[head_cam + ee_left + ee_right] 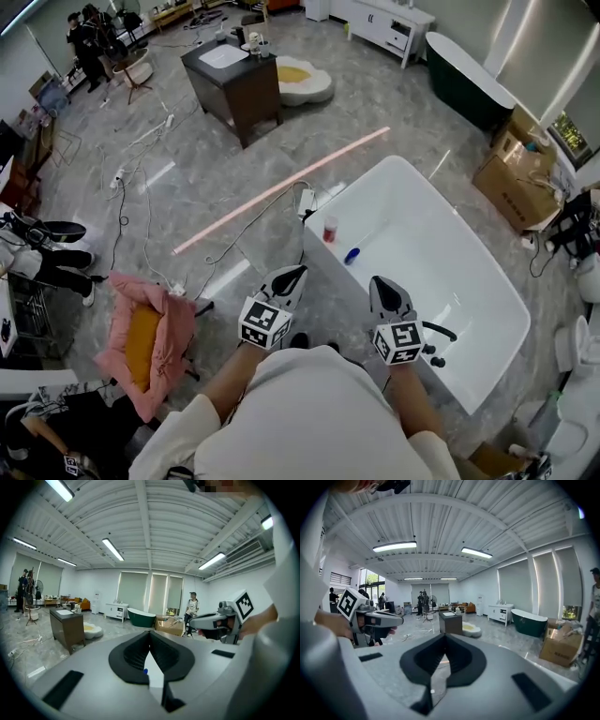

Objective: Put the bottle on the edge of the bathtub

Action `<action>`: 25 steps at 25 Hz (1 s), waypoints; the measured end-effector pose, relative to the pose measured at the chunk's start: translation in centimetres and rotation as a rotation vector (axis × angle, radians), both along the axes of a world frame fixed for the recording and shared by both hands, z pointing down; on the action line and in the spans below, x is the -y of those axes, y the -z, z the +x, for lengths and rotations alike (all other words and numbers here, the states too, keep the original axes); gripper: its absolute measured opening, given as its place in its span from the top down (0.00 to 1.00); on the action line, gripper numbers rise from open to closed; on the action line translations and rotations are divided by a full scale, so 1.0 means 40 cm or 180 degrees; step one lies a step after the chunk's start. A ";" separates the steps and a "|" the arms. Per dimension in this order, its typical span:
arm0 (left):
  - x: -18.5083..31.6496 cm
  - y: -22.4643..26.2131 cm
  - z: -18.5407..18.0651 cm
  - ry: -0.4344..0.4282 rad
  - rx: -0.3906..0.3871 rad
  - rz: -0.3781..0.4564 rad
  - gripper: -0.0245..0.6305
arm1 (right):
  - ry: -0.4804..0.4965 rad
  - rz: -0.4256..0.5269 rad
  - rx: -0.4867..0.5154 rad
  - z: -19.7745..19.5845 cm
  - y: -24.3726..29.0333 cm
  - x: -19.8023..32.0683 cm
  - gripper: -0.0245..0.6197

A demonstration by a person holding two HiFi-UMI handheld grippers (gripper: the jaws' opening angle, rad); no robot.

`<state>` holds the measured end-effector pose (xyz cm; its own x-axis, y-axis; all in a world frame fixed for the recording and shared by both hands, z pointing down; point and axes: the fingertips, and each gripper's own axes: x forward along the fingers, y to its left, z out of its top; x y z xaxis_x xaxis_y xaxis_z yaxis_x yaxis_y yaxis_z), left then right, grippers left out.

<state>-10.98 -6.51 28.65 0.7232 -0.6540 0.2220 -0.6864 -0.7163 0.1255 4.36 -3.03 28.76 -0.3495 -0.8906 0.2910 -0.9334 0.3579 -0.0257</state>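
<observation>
**Bottle on bathtub rim, both grippers empty**

Left gripper (291, 274) and right gripper (386, 284) were side by side before the person, each clenched on nothing. Beyond them, the bottle (330, 229) stood upright on the white bathtub's (422, 234) rim. A small blue item (352, 254) lay inside, nearby.

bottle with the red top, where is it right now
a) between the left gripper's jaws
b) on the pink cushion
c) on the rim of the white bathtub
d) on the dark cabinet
c: the head view shows the bottle standing upright on the near rim of the white bathtub, apart from both grippers.
</observation>
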 end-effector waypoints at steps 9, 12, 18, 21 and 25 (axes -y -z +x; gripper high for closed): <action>-0.007 0.015 -0.023 0.0120 0.0008 0.0007 0.97 | 0.0129 0.0136 -0.0074 -0.012 0.037 0.003 0.96; -0.008 0.010 -0.024 0.0126 0.0007 0.0010 0.97 | 0.0155 0.0145 -0.0076 -0.015 0.034 0.001 0.96; -0.012 0.010 -0.015 0.0102 0.0016 0.0031 0.97 | 0.0153 0.0152 -0.0075 -0.008 0.031 -0.008 0.96; -0.007 0.017 -0.009 0.0098 0.0024 0.0035 0.97 | 0.0145 0.0150 -0.0080 0.003 0.039 -0.007 0.96; -0.003 0.019 -0.006 0.0093 0.0017 0.0035 0.97 | 0.0112 0.0152 -0.0088 0.012 0.042 -0.006 0.96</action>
<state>-11.20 -6.38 27.91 0.7026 -0.6773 0.2183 -0.7076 -0.6973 0.1141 4.85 -2.78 27.09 -0.3734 -0.8910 0.2584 -0.9203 0.3908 0.0178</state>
